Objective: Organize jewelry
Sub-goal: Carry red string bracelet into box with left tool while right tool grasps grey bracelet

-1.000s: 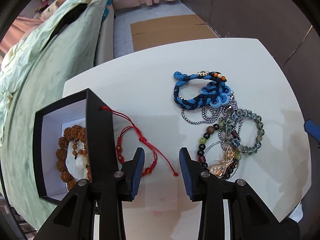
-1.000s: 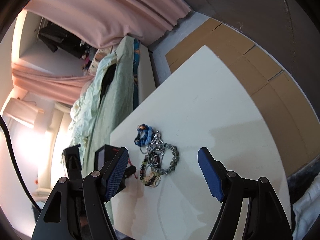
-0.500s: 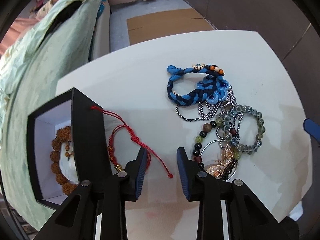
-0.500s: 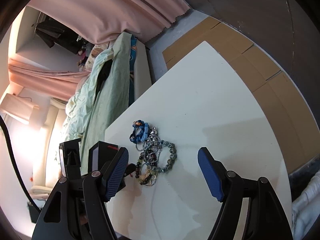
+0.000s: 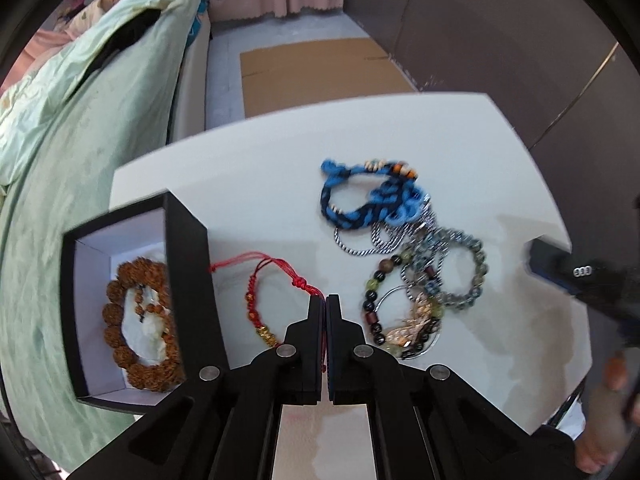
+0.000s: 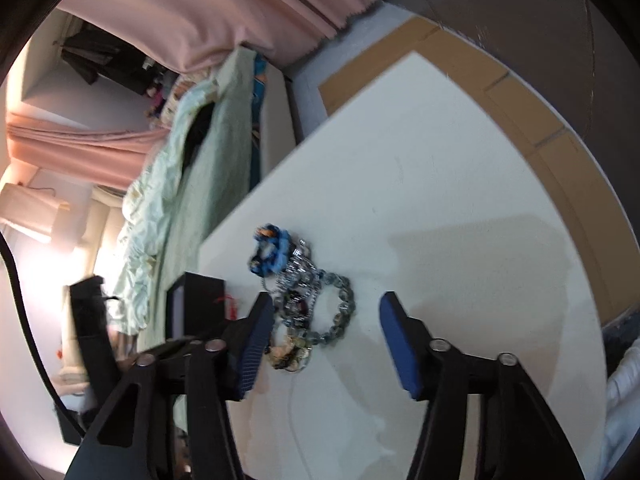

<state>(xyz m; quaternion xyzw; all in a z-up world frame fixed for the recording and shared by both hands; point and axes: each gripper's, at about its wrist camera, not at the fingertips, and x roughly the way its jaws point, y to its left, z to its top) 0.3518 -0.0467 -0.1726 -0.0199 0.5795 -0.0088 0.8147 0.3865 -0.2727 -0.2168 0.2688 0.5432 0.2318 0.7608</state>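
Pinching red cord bracelet [image 5: 280, 300] in left claw [image 5: 325, 304], loop trailing toward nine o'clock, black box [image 5: 188, 280] beyond at nine. Closing right claw [image 6: 326, 324], nothing gripped, over jewelry pile [image 6: 308, 292] on tabletop [image 6: 440, 200].

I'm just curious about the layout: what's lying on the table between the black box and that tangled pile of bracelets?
In the left wrist view, the red cord bracelet lies between the black box and the pile, its cord pinched in the shut left gripper.
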